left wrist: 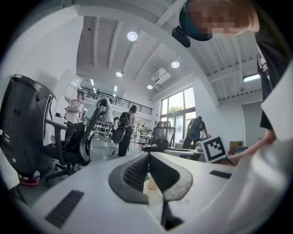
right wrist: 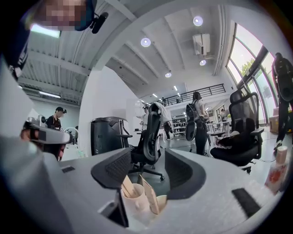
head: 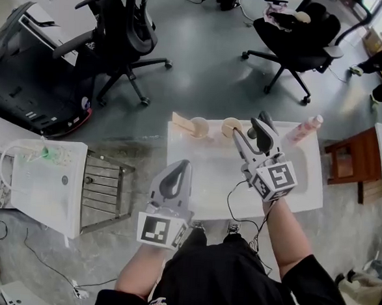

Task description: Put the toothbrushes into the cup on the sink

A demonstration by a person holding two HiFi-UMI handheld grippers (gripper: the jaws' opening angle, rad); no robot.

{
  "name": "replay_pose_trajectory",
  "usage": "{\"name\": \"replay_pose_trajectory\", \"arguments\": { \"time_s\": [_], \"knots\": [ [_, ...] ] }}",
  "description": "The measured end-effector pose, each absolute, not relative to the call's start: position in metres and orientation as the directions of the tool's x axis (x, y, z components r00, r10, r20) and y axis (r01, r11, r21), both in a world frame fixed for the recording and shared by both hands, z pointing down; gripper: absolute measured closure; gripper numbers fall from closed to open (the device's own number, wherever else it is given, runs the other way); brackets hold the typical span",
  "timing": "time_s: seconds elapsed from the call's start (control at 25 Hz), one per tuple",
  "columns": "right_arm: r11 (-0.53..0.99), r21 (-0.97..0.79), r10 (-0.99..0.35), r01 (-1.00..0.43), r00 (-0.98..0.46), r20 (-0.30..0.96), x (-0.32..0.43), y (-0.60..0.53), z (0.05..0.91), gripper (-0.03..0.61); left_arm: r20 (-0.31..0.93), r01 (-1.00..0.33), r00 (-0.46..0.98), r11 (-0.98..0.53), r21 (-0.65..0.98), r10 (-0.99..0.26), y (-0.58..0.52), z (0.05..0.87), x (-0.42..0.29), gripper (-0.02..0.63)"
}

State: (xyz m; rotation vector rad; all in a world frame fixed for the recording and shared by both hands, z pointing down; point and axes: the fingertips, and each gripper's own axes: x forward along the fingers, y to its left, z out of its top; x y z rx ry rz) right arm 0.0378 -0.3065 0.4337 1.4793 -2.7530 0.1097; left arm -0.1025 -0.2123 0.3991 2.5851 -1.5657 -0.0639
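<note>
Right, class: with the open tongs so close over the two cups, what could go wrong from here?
The right tongs hang open right over the cups; lifting away carelessly might tip one. The cups stand by the far edge of the sink, so a knock could send them and the toothbrushes off it.

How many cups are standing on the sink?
2. Both stand side by side at the far edge of the sink. The left cup holds wooden toothbrushes; the right cup is next to it. None seems hidden.
</note>
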Motion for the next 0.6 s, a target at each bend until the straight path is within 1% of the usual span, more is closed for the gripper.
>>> {"name": "replay_pose_trajectory", "arguments": {
  "time_s": [0.16,0.2,0.24,0.28,0.32,0.36,0.6],
  "knots": [
    [0.530,-0.041,-0.847,-0.847,-0.531,0.002,0.040,-0.289,0.409,0.353,0.010,-0.855,0.508,-0.502,0.130,-0.862,-0.212,0.395,-0.102,0.607],
    [0.528,-0.038,-0.849,-0.848,-0.528,-0.007,0.041,-0.284,0.403,0.369,0.006,-0.848,0.519,-0.514,0.132,-0.855,-0.212,0.394,-0.101,0.607],
    [0.529,-0.035,-0.849,-0.848,-0.529,-0.016,0.042,-0.278,0.398,0.397,0.002,-0.841,0.530,-0.525,0.133,-0.848,-0.211,0.394,-0.099,0.607],
    [0.532,-0.031,-0.847,-0.846,-0.531,-0.023,0.043,-0.270,0.393,0.454,0.000,-0.834,0.541,-0.536,0.134,-0.841,-0.210,0.393,-0.097,0.607],
    [0.536,-0.027,-0.844,-0.844,-0.535,-0.030,0.044,-0.263,0.389,0.558,-0.001,-0.828,0.550,-0.545,0.134,-0.835,-0.208,0.393,-0.095,0.607],
    [0.541,-0.022,-0.841,-0.841,-0.540,-0.034,0.045,-0.255,0.384,0.571,-0.003,-0.822,0.558,-0.553,0.135,-0.830,-0.207,0.392,-0.092,0.607],
    [0.556,0.022,-0.830,-0.831,-0.557,-0.026,0.058,-0.207,0.364,0.572,-0.016,-0.804,0.585,-0.582,0.118,-0.811,-0.185,0.381,-0.067,0.607]
  ]
}}
